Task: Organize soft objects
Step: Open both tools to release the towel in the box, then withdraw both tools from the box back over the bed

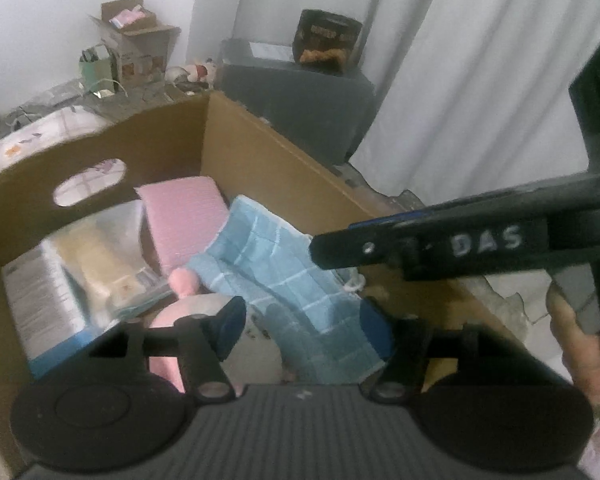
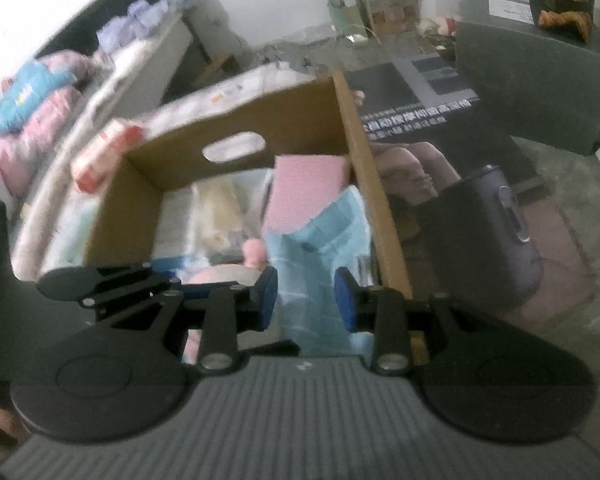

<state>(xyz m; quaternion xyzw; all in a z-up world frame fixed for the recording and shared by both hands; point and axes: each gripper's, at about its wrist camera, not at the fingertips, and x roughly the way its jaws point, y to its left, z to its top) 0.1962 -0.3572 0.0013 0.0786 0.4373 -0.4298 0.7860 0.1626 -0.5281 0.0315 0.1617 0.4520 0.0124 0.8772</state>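
Beside a bed [image 2: 112, 76], cardboard box [image 1: 260, 140] on floor, blue towel [image 1: 284, 272] inside, both grippers' jaws parted, empty.

A blue checked towel [image 1: 284, 276] lies draped inside the cardboard box [image 1: 276, 152], beside a pink cloth [image 1: 184, 216].

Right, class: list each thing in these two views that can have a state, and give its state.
cardboard box: open-topped, holding soft items.
blue checked towel: draped inside the box, rumpled.
pink folded cloth: leaning against the box wall.
left gripper: open over the towel.
right gripper: open, towel between its fingers.
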